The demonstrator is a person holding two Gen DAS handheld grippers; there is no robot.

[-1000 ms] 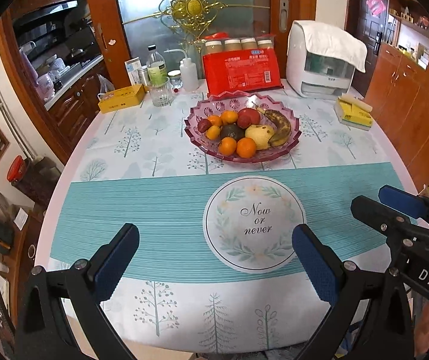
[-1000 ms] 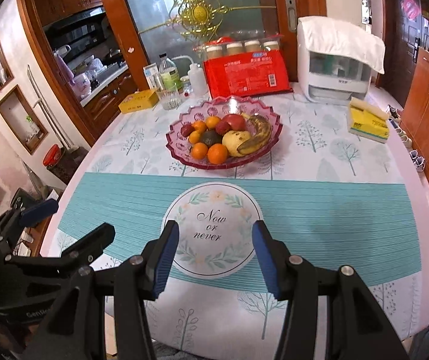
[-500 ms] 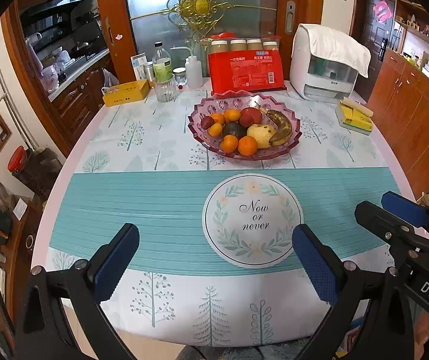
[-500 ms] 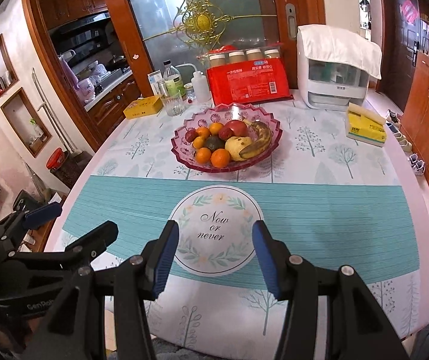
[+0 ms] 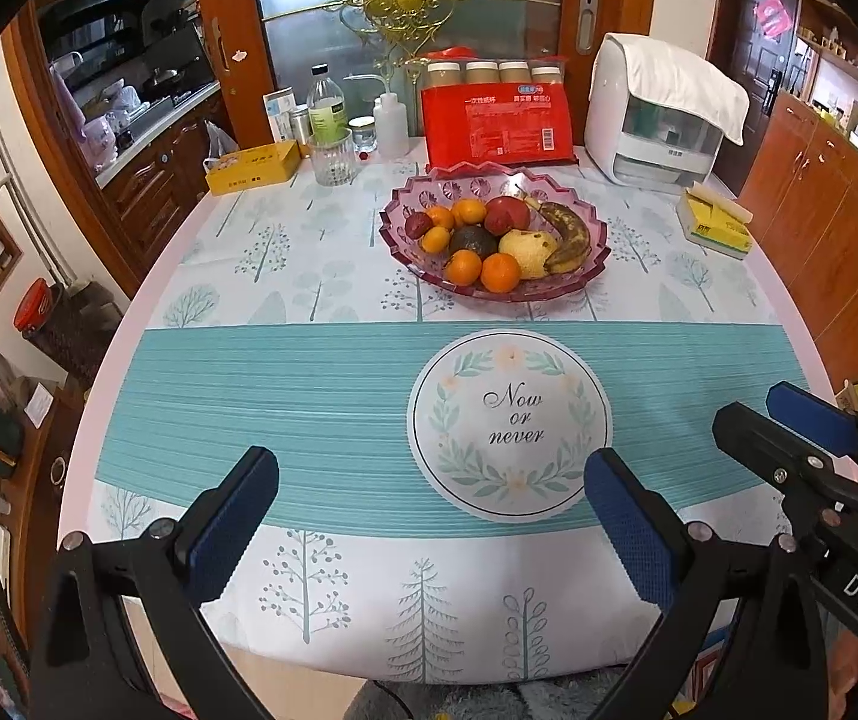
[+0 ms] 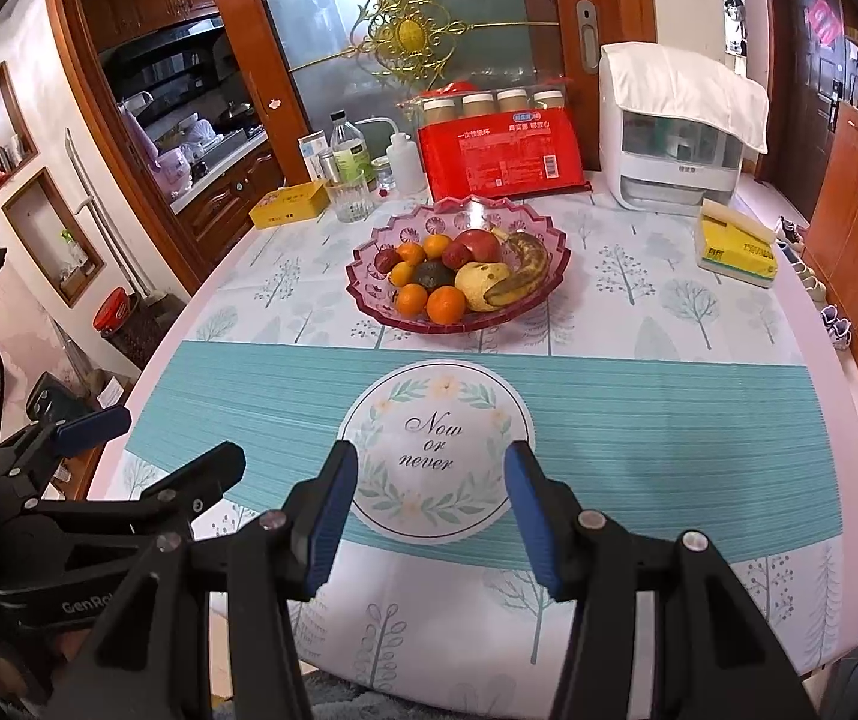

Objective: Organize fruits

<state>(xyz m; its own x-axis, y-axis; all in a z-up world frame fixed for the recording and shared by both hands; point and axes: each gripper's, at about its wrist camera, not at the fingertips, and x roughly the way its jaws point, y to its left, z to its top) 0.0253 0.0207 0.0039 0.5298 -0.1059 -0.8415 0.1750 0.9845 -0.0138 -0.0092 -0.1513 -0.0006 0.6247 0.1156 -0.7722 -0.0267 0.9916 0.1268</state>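
The left hand-held gripper stands wide open over the near edge of the counter, with nothing between its blue pads and nothing touched. The right hand-held gripper is only partly open, its pads closer together, and it too is empty; between them shows the round "Now or never" emblem printed on the tablecloth.

Farther out, well apart from both, the pink glass fruit bowl sits past the teal band of the cloth. It holds several mandarins, an avocado, a red apple, a yellow pear and a browned banana (all piled together, touching). Behind it lean a red packet and a white appliance under a cloth.

Each view catches the other tool at its side: the left view shows the right one at its right edge, while the right view shows the left one low on its left. Only the right view shows shoes on the floor beyond the counter's far side.

Against a second ago, the bowl sits slightly lower in both views and the room's tilt has eased in the left view; the opening of each pair of pads is unchanged.
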